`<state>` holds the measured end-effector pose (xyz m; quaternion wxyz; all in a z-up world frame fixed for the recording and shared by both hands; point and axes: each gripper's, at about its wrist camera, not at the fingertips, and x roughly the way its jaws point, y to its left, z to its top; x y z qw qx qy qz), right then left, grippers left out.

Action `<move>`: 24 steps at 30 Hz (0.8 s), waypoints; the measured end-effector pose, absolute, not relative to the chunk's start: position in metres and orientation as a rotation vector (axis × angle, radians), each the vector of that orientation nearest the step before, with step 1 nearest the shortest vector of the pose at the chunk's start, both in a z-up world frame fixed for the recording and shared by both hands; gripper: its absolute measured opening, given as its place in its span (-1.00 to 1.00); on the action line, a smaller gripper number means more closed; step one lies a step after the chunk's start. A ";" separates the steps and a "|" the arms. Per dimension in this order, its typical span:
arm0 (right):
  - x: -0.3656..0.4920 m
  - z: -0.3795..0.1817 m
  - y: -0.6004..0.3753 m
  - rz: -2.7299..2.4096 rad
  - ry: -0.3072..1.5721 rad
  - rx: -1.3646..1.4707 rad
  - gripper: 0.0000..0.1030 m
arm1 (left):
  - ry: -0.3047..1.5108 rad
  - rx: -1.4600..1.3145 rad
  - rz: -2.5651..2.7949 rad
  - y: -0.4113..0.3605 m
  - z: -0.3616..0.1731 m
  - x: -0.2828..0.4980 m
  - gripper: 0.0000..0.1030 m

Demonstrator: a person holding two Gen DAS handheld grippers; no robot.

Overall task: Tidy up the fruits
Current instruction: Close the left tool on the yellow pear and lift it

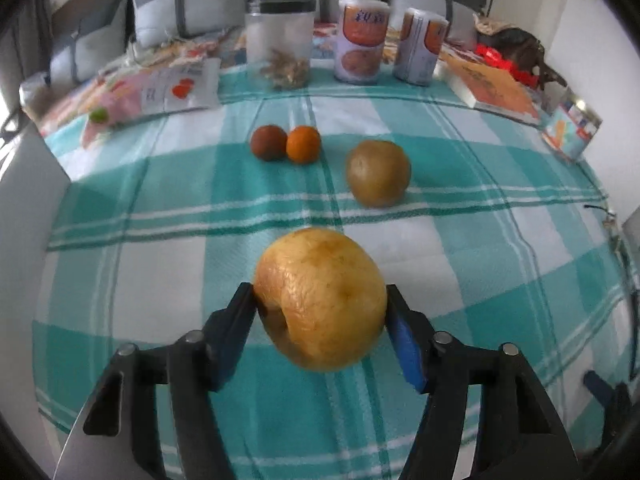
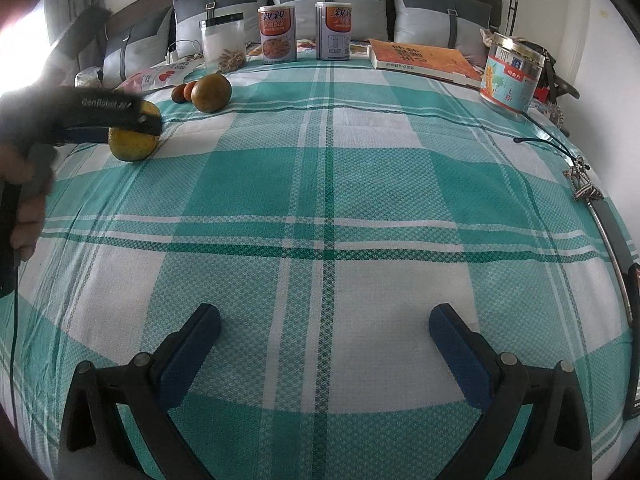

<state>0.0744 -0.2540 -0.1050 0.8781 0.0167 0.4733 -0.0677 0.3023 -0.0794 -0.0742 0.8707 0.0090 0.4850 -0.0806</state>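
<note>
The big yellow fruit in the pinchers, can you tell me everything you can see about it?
The big yellow fruit is round, yellow-orange, with wrinkled, brown-speckled skin and a deep dent on its lower left side. The left gripper is clamped on it, one dark pad pressing each side. It sits low over the teal-and-white checked blanket; from the right wrist view its underside seems to touch the cloth. It is the nearest fruit, apart from the three farther back.

Right wrist view: left gripper [image 2: 132, 128] motion-blurred, covers top of yellow fruit [image 2: 134, 146]; hand [image 2: 24, 200] cut off at left edge; small dark fruit [image 2: 179, 94] too small to identify.
</note>
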 end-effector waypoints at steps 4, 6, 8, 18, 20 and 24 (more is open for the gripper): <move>0.075 -0.105 -0.254 -0.140 0.988 0.037 1.00 | 1.043 -0.102 -0.231 -0.053 -0.071 0.284 0.27; 0.075 -0.105 -0.254 -0.140 0.988 0.037 1.00 | 1.040 -0.230 -0.290 -0.029 -0.069 0.264 0.27; 0.075 -0.105 -0.254 -0.139 0.988 0.037 1.00 | 1.033 -0.301 -0.315 -0.007 -0.072 0.243 0.27; 0.076 -0.106 -0.254 -0.139 0.988 0.038 1.00 | 0.966 -0.466 -0.259 0.068 -0.081 0.204 0.50; 0.075 -0.105 -0.254 -0.139 0.987 0.038 1.00 | 0.959 -0.475 -0.249 0.074 -0.082 0.204 0.54; 0.076 -0.106 -0.254 -0.139 0.987 0.038 1.00 | 0.942 -0.425 -0.206 0.075 -0.076 0.199 0.56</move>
